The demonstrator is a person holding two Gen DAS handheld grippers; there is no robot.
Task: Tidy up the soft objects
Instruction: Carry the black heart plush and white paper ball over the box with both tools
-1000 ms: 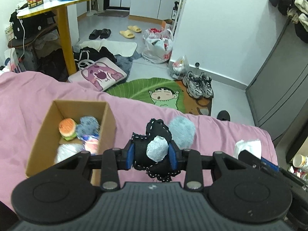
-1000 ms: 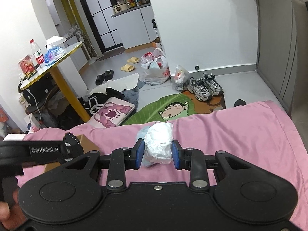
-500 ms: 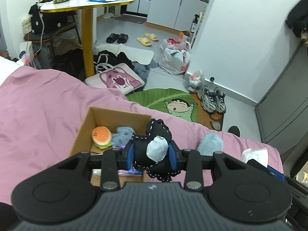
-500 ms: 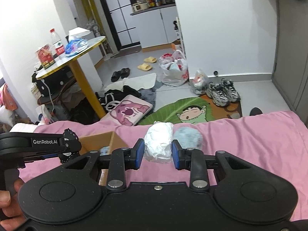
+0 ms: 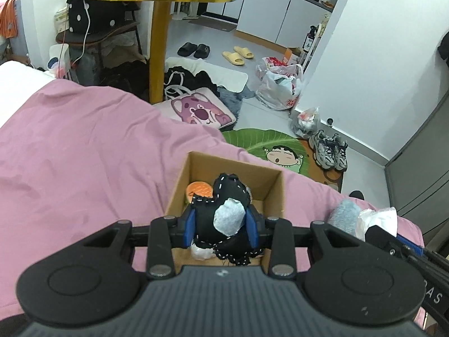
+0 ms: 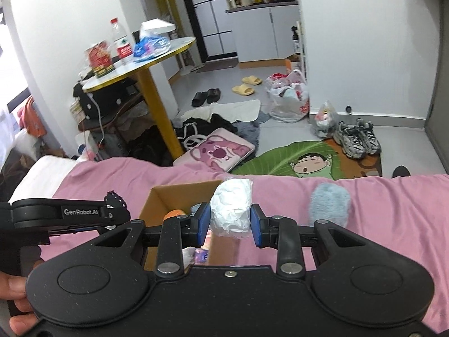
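While both our hands are occupied, we list the left gripper [image 5: 221,226] first: blue pads closed on a black stitched felt toy with a pale grey patch [image 5: 221,210], held above the open brown cardboard box [image 5: 273,193]. Our right gripper [image 6: 230,221] is likewise clamped, its blue pads pressing a crumpled white soft bundle [image 6: 231,207] just over the box's near right edge [image 6: 179,191].

Box contents, as far as visible: one orange burger-shaped plush [image 5: 197,189] by the far wall, a whitish soft item [image 5: 200,251] at the near end, and a small purple-patterned piece [image 6: 200,254]; other pieces are too hidden to name.

Box location: on the pink bed cover [image 5: 84,163], near the bed's foot edge.

Also on the cover, to the right of the box and apart from it: one fluffy grey-blue pom-pom ball [image 6: 328,203].

Beyond the bed, on the grey floor: a green leaf-shaped cartoon rug [image 6: 294,160], a pink bear-print cushion [image 5: 202,111], grey trainers [image 6: 356,137], yellow slippers [image 5: 238,54], black slippers [image 5: 193,50] and a filled white plastic bag [image 5: 279,84]. A yellow-legged round tabletop [image 6: 146,61] carries a water bottle [image 6: 122,43] and packets.
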